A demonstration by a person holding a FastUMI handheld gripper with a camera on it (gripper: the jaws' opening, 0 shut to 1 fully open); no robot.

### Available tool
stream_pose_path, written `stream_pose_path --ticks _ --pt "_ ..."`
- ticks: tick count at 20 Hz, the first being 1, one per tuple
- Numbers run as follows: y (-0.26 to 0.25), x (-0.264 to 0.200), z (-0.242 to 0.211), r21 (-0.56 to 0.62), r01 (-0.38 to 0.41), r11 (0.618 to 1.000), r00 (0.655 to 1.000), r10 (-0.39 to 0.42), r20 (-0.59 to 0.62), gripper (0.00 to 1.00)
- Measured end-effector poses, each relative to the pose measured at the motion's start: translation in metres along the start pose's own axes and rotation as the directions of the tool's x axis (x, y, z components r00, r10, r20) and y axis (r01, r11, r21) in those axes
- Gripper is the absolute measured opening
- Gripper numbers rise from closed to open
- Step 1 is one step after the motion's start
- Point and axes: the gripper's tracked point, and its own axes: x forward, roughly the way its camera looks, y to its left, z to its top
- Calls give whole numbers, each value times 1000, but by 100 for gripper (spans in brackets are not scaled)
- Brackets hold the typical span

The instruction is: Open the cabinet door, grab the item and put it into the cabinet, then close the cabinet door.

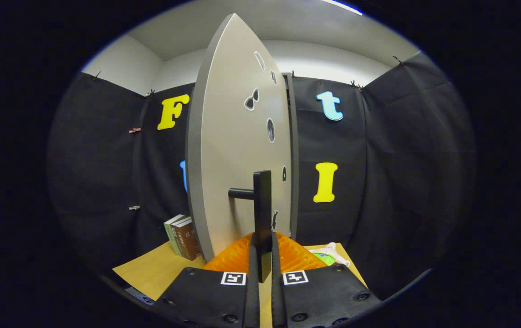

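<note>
the gripper [263, 255] is clamping both fingers on the black handle [262, 214] of the cabinet door [233, 150]. the door is standing ajar, books [182, 237] sitting on the table [160, 269] beside it

the gripper [263, 255] has its jaws closed on the black bar handle [263, 214] of the grey cabinet door [237, 150], which stands swung partly open, edge toward the camera. small stickers [252, 100] dot the door's face. left of the door, books [182, 237] stand upright on the wooden desk [155, 271]. right of the jaws, a small light-coloured toy [329, 254] lies on the desk.
</note>
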Motion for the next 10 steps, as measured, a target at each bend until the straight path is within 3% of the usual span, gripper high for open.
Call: stream_pose_path --ticks 6,10 --pt "-37 -5 -1 19 96 995 995 -97 2 9" --pt "-53 -11 -3 31 120 992 993 -120 1 9"
